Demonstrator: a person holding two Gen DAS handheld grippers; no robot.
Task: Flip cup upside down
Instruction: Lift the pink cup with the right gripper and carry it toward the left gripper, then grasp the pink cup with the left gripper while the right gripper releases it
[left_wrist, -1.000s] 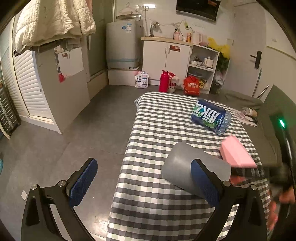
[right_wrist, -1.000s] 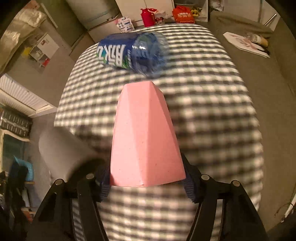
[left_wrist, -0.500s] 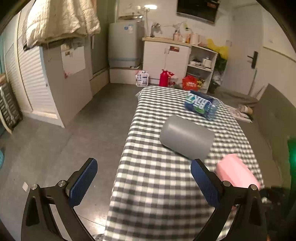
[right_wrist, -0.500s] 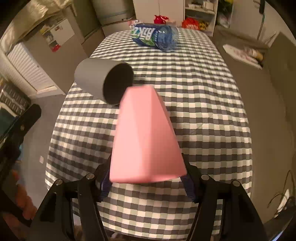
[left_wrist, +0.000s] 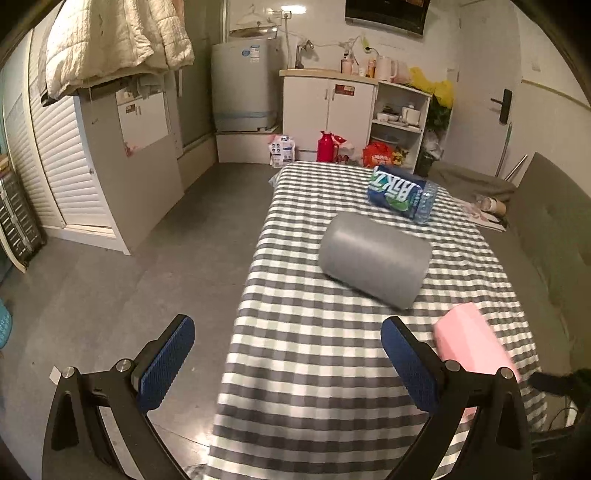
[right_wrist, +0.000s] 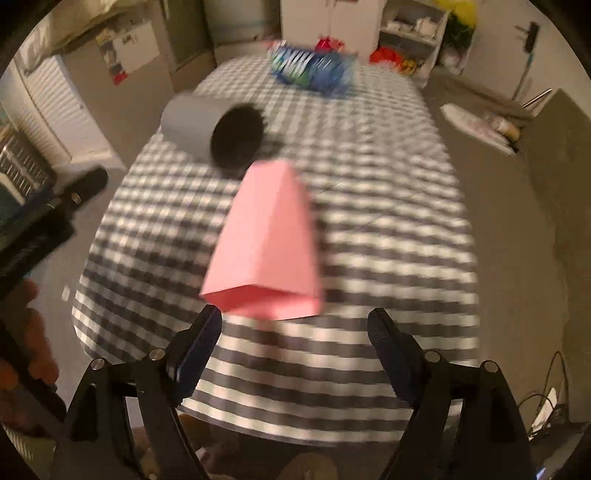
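Note:
A pink faceted cup (right_wrist: 267, 243) stands base-up on the checked tablecloth near the table's front edge. It also shows in the left wrist view (left_wrist: 471, 343), at the right. My right gripper (right_wrist: 295, 328) is open just behind the cup, its jaws apart and clear of it. My left gripper (left_wrist: 288, 352) is open and empty, at the table's front left corner, away from the cup.
A grey cup (left_wrist: 373, 254) lies on its side mid-table, its mouth (right_wrist: 238, 134) facing the right gripper. A blue-labelled water bottle (left_wrist: 402, 194) lies at the far end. The checked table (left_wrist: 314, 369) has floor to its left and a sofa (left_wrist: 554, 229) to its right.
My right gripper has opened and let go of the pink cup, which now stands on the table, and has drawn back. The left gripper has moved back slightly.

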